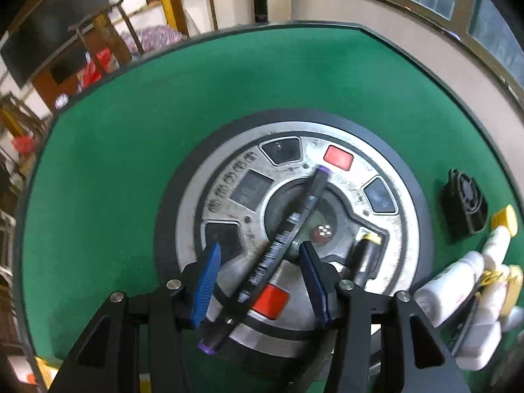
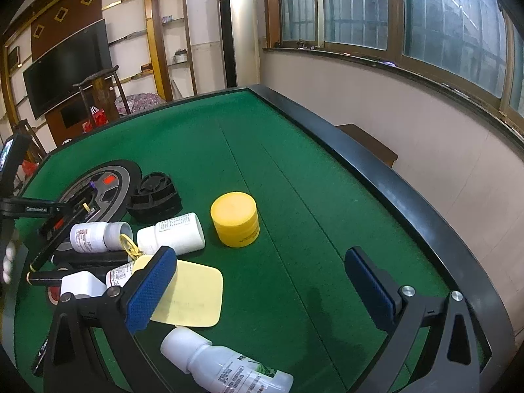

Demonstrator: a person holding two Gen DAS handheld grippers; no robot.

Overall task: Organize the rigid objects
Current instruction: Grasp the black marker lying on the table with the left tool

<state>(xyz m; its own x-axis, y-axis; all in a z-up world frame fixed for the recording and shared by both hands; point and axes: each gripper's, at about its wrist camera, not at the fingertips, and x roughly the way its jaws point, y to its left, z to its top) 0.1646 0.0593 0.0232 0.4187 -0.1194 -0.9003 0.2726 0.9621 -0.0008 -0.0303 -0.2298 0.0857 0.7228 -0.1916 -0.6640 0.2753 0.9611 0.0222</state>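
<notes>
A black marker with purple ends (image 1: 285,232) lies slantwise across the round metal dial panel (image 1: 360,177) in the table's middle. My left gripper (image 1: 258,255) is open, its blue pads either side of the marker's middle, not touching it. A second pen with a yellow tip (image 1: 366,255) lies just right of it. My right gripper (image 2: 262,281) is open and empty above the green felt. A yellow round jar (image 2: 235,218), several white bottles (image 2: 173,233) and a pale yellow card (image 2: 191,298) lie left of and ahead of it. Another white bottle (image 2: 222,365) lies below it.
A black fan-like part (image 2: 155,196) lies beside the dial; it also shows in the left wrist view (image 1: 465,203). The green table has a raised black rim (image 2: 376,170). A wall with windows runs along the right. Shelves and a television stand behind.
</notes>
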